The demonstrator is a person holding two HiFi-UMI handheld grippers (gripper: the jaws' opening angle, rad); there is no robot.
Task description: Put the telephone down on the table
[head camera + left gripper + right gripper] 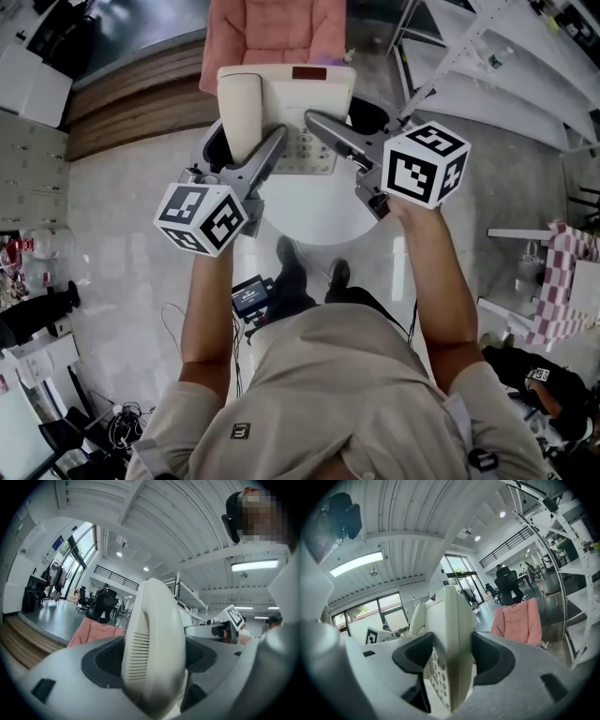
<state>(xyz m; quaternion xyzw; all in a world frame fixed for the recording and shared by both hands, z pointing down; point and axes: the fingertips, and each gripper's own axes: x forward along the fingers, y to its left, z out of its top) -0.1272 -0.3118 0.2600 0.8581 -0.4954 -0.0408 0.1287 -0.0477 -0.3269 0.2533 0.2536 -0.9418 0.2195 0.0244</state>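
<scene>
Head view: telephone [281, 98] clamped betw. left tongs [247, 145] & right tongs [347, 124].

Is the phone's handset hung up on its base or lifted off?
Hung up: the handset lies in its place along the left side of the telephone, with the left claw clamped on it.

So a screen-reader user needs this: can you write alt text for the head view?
Seen from above, a person grips a cream telephone, left tongs on the handset side, right tongs on the keypad side, above a round white table.
</scene>
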